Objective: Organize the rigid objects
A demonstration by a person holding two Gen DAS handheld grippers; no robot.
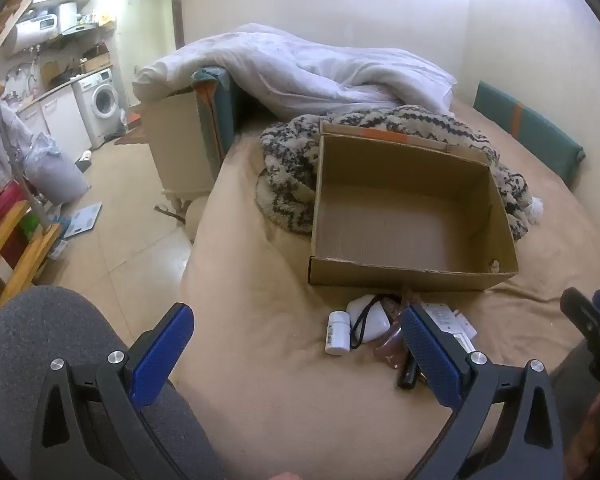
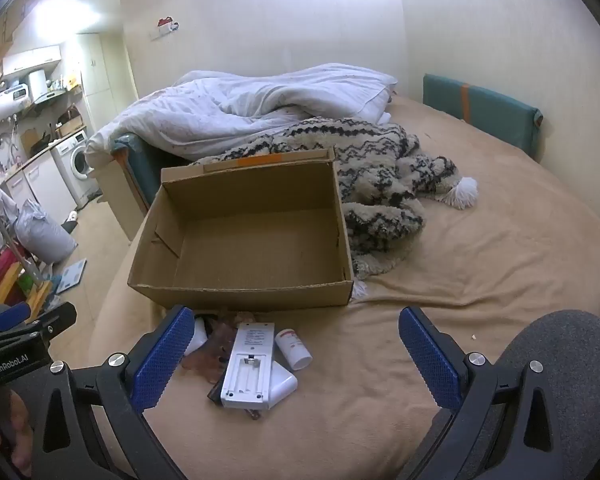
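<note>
An empty cardboard box (image 1: 404,220) (image 2: 252,236) sits open on the tan bedsheet. In front of it lies a small heap: a white pill bottle (image 1: 337,333), a white case with a black cord (image 1: 368,318), a white remote lying back-up with its battery bay open (image 2: 248,364), a white tube with a red label (image 2: 293,349) and a brownish translucent item (image 2: 212,356). My left gripper (image 1: 298,354) is open, its right finger over the heap's edge. My right gripper (image 2: 296,356) is open above the heap, touching nothing.
A patterned fluffy blanket (image 2: 380,172) lies behind and beside the box, with a white duvet (image 2: 252,108) farther back. A teal cushion (image 2: 480,112) leans on the wall. The bed edge drops to a tiled floor (image 1: 112,216) at left. Grey-clad knees (image 1: 40,340) flank the grippers.
</note>
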